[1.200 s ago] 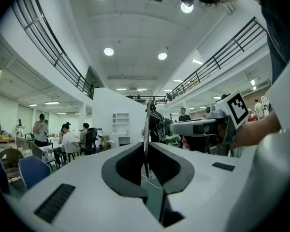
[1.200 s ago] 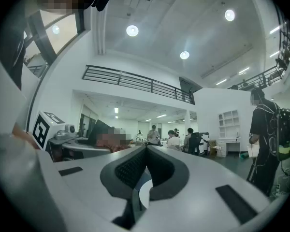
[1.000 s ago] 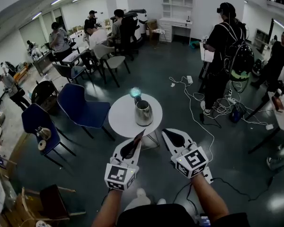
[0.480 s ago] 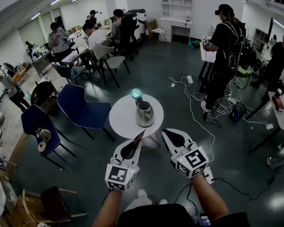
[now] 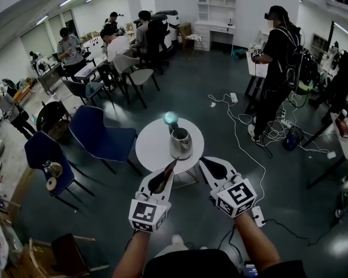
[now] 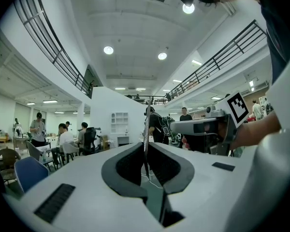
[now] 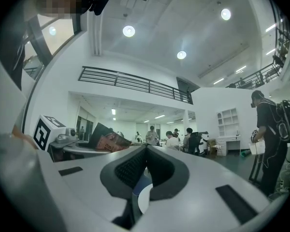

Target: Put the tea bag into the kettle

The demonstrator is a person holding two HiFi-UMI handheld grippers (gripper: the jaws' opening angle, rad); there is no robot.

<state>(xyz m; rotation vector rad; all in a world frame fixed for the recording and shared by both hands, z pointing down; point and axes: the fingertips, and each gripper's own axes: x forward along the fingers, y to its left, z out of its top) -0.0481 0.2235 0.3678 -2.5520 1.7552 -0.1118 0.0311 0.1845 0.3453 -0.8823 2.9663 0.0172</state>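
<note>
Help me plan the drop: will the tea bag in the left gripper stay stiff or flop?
Probably fairly stiff: the tea bag stands out flat and straight beyond the left gripper, which is shut on it. It looks thin and is likely light, so it may flutter rather than fall straight into the kettle.

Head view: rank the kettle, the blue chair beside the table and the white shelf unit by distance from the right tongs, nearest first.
1. The kettle, on the round table just ahead of the right tongs.
2. The blue chair, off the table's left side.
3. The white shelf unit, against the far wall.
</note>
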